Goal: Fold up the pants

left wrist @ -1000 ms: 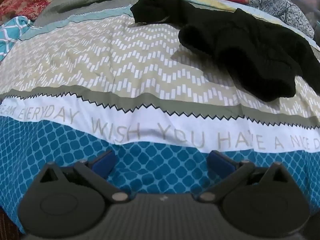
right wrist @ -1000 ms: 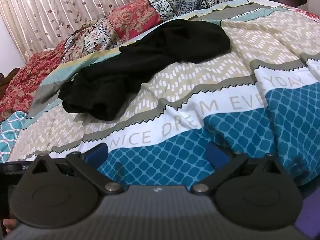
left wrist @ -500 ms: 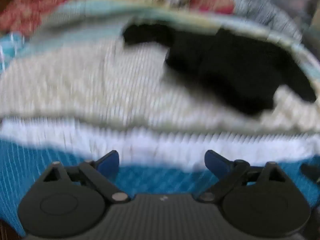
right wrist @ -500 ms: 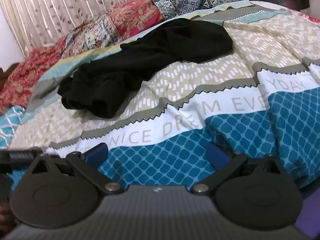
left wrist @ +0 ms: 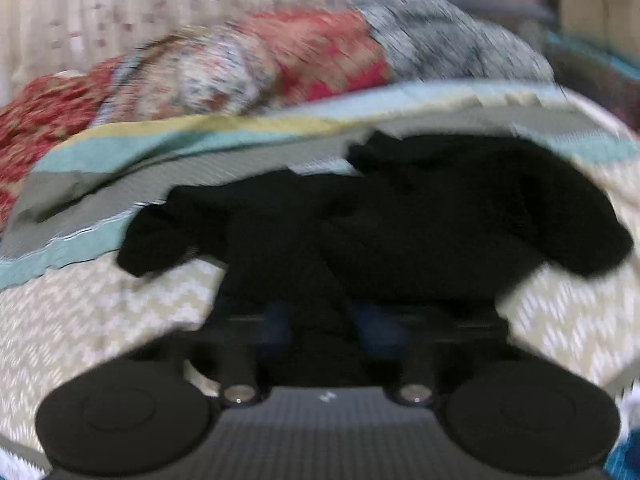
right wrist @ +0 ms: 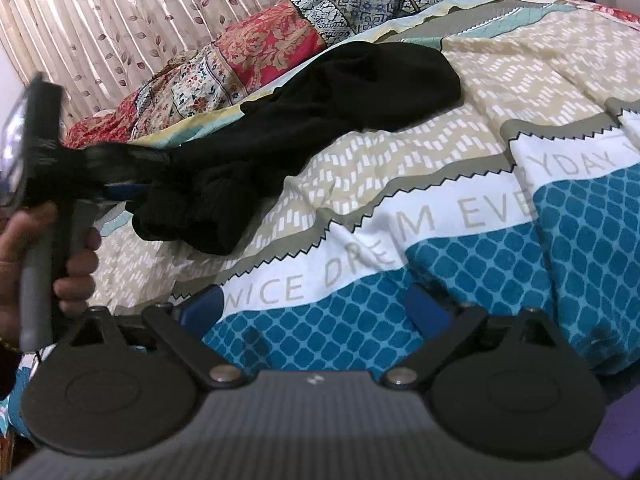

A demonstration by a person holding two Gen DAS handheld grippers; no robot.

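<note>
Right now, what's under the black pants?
The black pants lie crumpled on the patterned bedspread, on its beige chevron and teal bands. The left gripper has just closed on their near end. Whatever sits beneath the heap is covered.

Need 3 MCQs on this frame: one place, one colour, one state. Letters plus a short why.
1. Where do the pants lie?
A. on the bedspread
B. on the floor
C. on a chair

2. What colour are the pants?
A. red
B. black
C. white

3. How do the right tongs stand?
A. shut on the pants
B. shut on a pillow
C. open, nothing between them

Key: 1 A, the bunched cloth rests on the patterned cover. 2 B, it is dark all over in both views. 3 C, its blue pads sit wide apart over bare cover, while the left tongs have just been closing on the pants.
</note>
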